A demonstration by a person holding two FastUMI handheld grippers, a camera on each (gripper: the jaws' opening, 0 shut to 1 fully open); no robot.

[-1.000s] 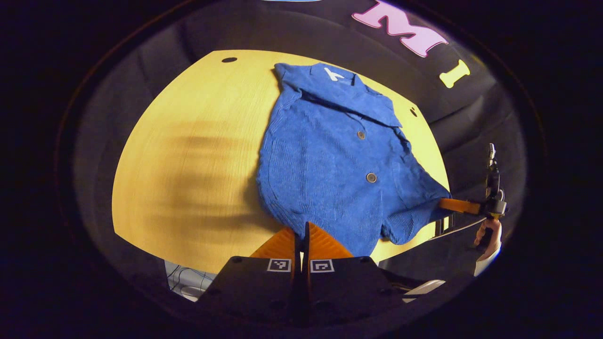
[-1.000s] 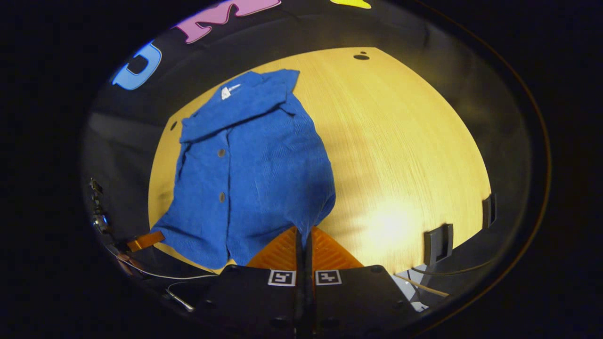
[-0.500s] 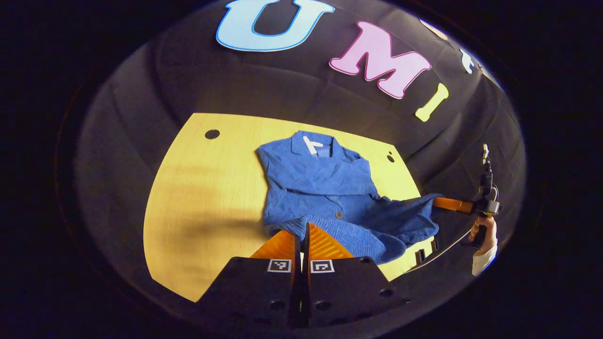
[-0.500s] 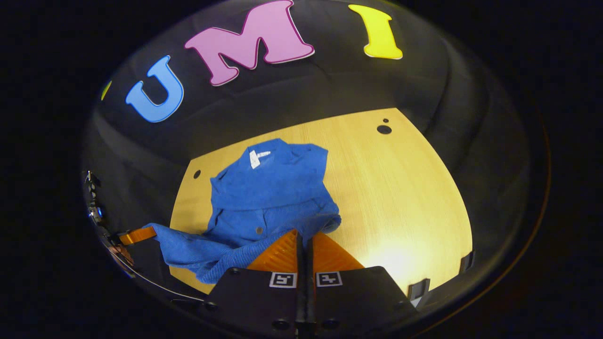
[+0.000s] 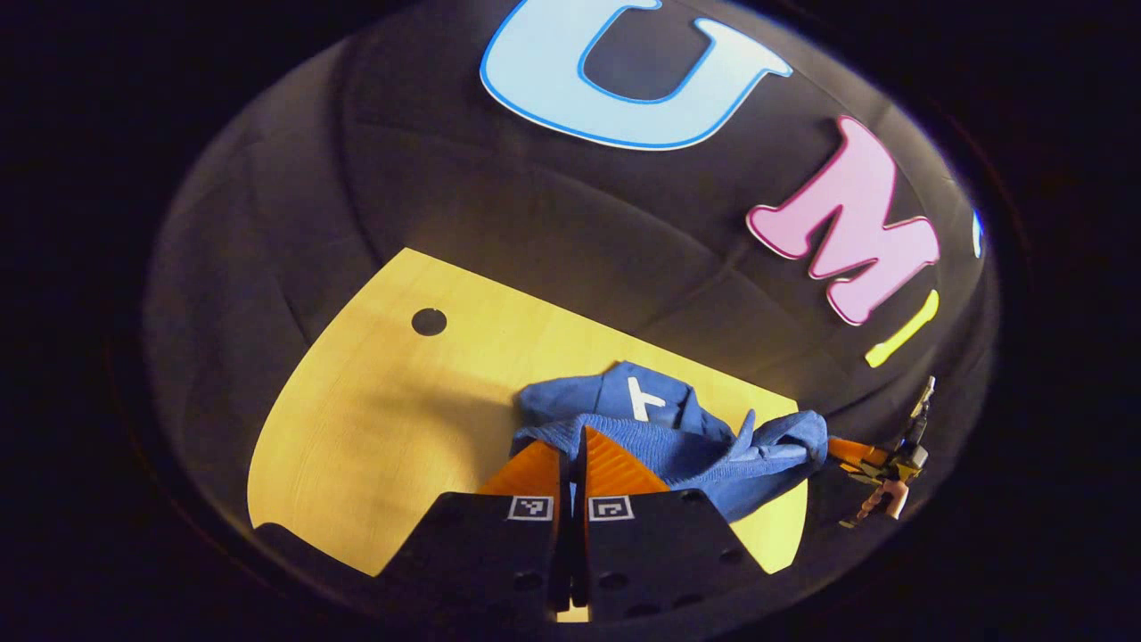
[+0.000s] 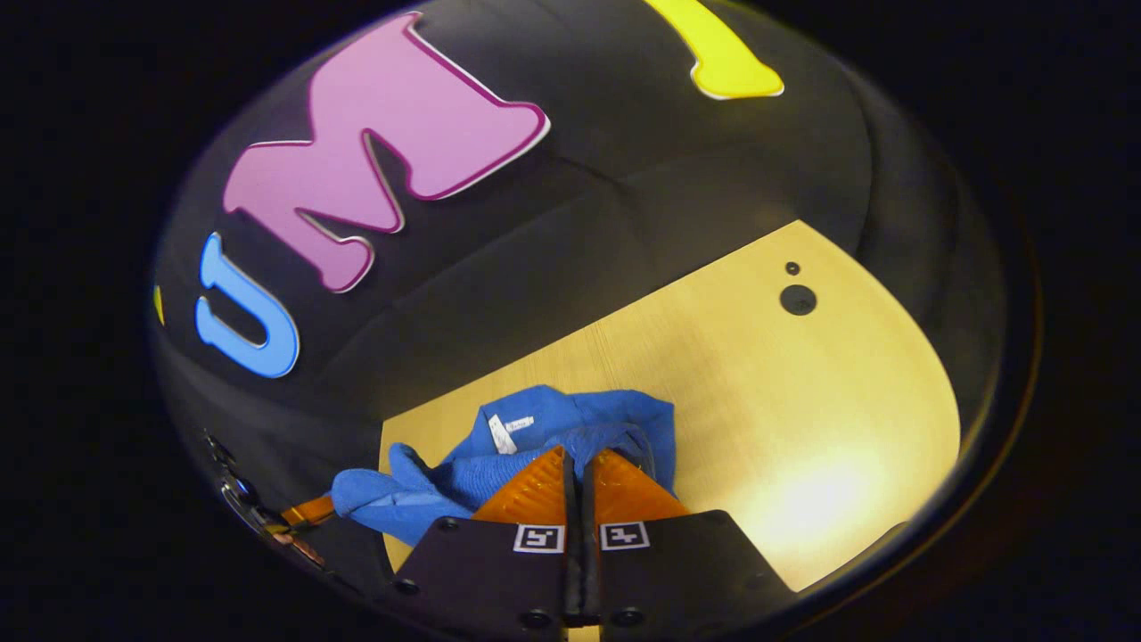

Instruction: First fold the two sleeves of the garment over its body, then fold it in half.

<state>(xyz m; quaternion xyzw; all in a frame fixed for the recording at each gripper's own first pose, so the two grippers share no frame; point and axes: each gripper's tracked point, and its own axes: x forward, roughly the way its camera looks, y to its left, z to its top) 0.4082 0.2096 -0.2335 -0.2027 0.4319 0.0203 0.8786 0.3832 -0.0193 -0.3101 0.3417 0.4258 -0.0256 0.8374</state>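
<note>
The wall of black cloth takes up the upper half of both views. Below it lies the pale wood surface, cut off at the lower edge by each claw's own body; a round hole sits at its upper left in the left gripper view, and a hole with a smaller dot above it at the upper right in the right gripper view.

The blue garment sits low and just right of centre in the left gripper view, bunched and lifted, its near edge drawn up over the collar; a white tag shows at the neck. Sleeves and buttons are hidden in the folds. In the right gripper view the garment lies low and left of centre.

The left claw has its fingers pressed together on the garment's edge, the cloth draping right at the tips. The right claw is likewise closed, pinching the cloth. Far right in the left gripper view the other claw and a hand appear small and blurred, cloth running to its tips.
</note>
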